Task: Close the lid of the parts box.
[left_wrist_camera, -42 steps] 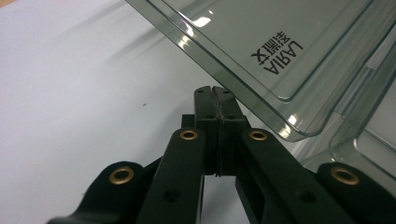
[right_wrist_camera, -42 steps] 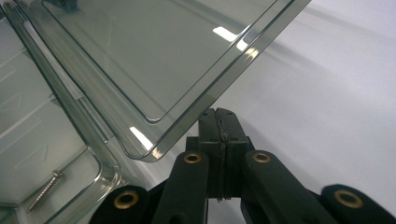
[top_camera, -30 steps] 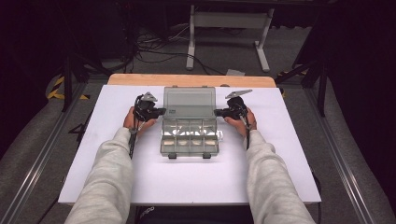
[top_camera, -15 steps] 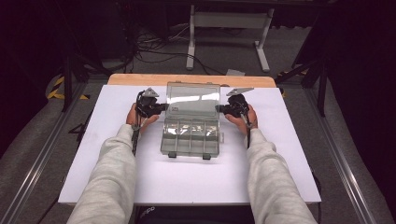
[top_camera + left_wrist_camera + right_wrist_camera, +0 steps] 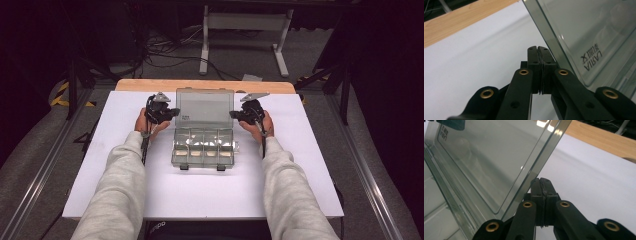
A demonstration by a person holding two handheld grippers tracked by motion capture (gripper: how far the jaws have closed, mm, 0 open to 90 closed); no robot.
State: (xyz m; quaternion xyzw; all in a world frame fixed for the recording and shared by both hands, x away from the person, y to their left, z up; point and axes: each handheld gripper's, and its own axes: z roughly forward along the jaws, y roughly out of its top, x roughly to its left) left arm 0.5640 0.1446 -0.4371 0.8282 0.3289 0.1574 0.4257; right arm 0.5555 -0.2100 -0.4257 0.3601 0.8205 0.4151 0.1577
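The clear plastic organizer box [image 5: 204,145] sits in the middle of the white table [image 5: 100,190], and its lid [image 5: 204,107] is lifted partway. Whether it is going up or down, I cannot tell (either way, the job looks about half done). Beside the lid's left edge is the left gripper [image 5: 172,113]; beside its right edge is the right gripper [image 5: 234,114]. Both have their jaws pressed tight together, holding nothing.

The left gripper view shows printed letters [image 5: 591,58] on the lid. The high view shows the box's little compartments [image 5: 204,147].
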